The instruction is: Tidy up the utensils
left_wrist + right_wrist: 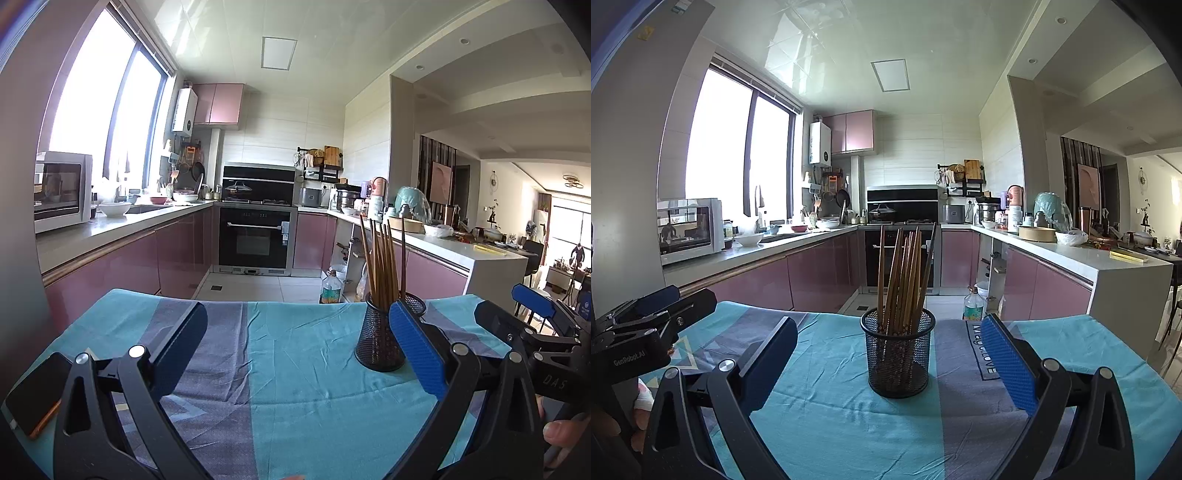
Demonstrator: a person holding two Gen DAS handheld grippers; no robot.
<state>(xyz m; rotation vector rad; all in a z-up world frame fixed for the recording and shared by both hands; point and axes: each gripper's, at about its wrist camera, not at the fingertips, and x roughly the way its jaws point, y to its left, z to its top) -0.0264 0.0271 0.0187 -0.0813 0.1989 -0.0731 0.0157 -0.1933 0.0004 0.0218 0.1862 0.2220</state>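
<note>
Holder: black wire-mesh cup (897, 356) full of brown wooden chopsticks (903, 273), upright mid-tabletop on the blue patchwork cloth (831, 406)
Left gripper (295, 350): jaws wide apart, empty
Right gripper (890, 365): jaws wide apart, empty, holder between them
Tip: likely all sorted; if moving the holder, close gently low on the mesh, keeping it upright

phone (33, 393) half behind jaws, chopstick (901, 266) tips hidden in holder (898, 360)
</note>
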